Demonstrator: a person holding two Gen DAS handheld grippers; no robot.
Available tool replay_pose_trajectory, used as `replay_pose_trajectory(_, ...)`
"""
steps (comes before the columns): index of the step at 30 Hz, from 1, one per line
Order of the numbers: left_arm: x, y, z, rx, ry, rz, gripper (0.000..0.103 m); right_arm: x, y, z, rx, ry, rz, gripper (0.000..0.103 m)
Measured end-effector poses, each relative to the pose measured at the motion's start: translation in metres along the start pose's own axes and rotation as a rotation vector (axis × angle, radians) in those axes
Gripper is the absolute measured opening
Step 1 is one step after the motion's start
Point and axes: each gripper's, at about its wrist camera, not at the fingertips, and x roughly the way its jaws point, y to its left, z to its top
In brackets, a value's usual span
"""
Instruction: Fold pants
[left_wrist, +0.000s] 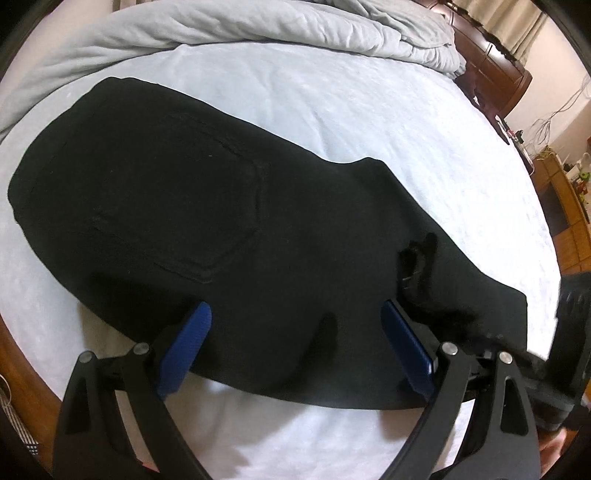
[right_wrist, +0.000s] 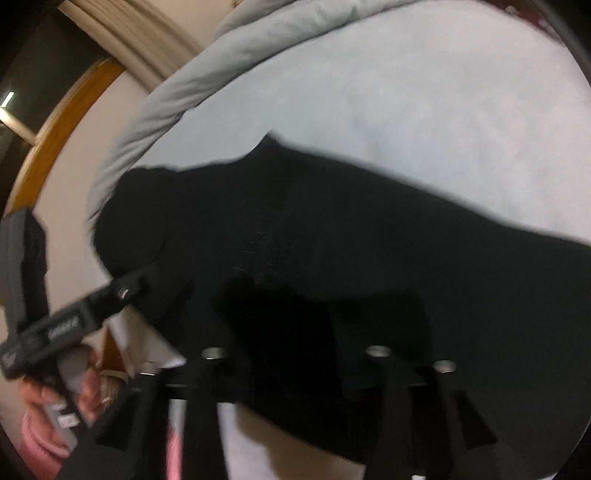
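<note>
Your left tool (left_wrist: 295, 332) hangs with its blue pads (left_wrist: 184, 347) spread wide over the near edge of the black pants (left_wrist: 192, 192), gripping nothing. The pants lie folded lengthwise on the bed (left_wrist: 406, 122), likely ready for a crosswise fold. Your right tool (right_wrist: 295, 354) is blurred; I cannot tell its state.

Your left gripper (left_wrist: 295, 339) fills the lower part of its frame: black linkage arms with round silver pivot pins and two ribbed blue pads (left_wrist: 186, 349). In the right wrist view, your right gripper (right_wrist: 295, 369) shows blurred black arms with silver pins; at lower left, your hand (right_wrist: 55, 391) wears a pink sleeve (right_wrist: 35, 439).
</note>
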Motion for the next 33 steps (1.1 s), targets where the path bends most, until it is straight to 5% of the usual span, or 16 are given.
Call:
replay_pose_trajectory(2,0.002,-0.005,0.001,-0.005,0.008,-0.021,0.092,-0.004,0.001,-0.004,-0.001,0.021,0.075,0.064)
replay_pose_trajectory(6,0.007,-0.021,-0.001,-0.016,0.043,-0.085,0.092,-0.035,-0.018,-0.019,0.061,0.023,0.248,0.065)
replay_pose_trajectory(12,0.032,-0.061,-0.019,0.015,0.135,-0.148,0.092,-0.110,-0.072,-0.048,0.158,-0.135,0.110,0.066)
replay_pose_trajectory(18,0.049,-0.097,-0.026,0.034,0.166,-0.166,0.092,-0.138,-0.098,-0.071,0.206,-0.188,0.017,0.066)
replay_pose_trajectory(20,0.055,-0.106,-0.028,0.039,0.163,-0.121,0.092,-0.141,-0.105,-0.077,0.232,-0.200,0.020,0.066)
replay_pose_trajectory(22,0.057,-0.110,-0.029,0.038,0.155,-0.067,0.076,-0.146,-0.113,-0.083,0.250,-0.211,0.022,0.066)
replay_pose_trajectory(24,0.057,-0.109,-0.028,0.041,0.138,-0.002,0.042,-0.144,-0.118,-0.084,0.262,-0.214,0.019,0.066)
replay_pose_trajectory(26,0.055,-0.107,-0.026,0.040,0.133,-0.012,0.026,-0.147,-0.127,-0.087,0.287,-0.220,0.020,0.066)
replay_pose_trajectory(33,0.028,-0.102,-0.016,0.102,0.053,-0.021,0.016,-0.153,-0.132,-0.081,0.293,-0.243,0.003,0.066)
